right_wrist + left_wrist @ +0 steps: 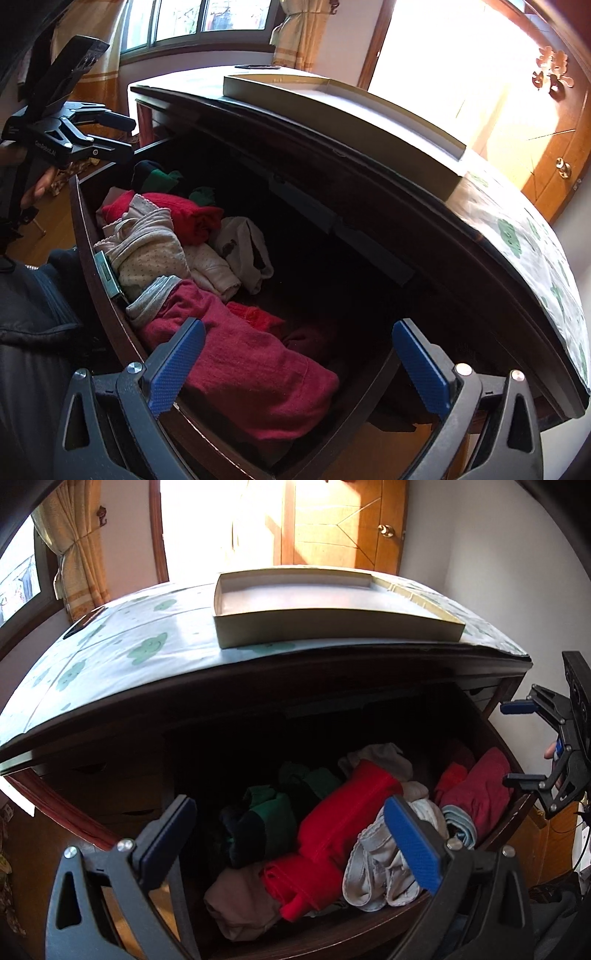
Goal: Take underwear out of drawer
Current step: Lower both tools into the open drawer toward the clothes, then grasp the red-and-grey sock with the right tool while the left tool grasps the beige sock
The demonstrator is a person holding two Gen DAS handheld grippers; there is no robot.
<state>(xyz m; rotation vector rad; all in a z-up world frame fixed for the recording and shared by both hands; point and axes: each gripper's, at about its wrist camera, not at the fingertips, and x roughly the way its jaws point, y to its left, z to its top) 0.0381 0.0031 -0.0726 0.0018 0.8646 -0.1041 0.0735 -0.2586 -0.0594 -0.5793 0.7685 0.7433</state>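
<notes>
The dark wooden drawer (332,932) is pulled open and holds several folded clothes. A red garment (340,827) lies in the middle, pale grey underwear (376,871) to its right, a dark red piece (480,790) at the far right. My left gripper (291,845) is open above the red garment and the underwear. My right gripper (299,365) is open above the dark red piece (251,373). Dotted cream underwear (147,254) lies at the drawer's front. The right gripper shows in the left view (521,742), open. The left gripper shows in the right view (122,134).
A shallow cardboard box lid (325,602) lies on the dresser top, on a cloth with green prints (110,657). A wooden door (340,520) and curtained window (74,546) stand behind. Green and dark garments (258,823) fill the drawer's left part.
</notes>
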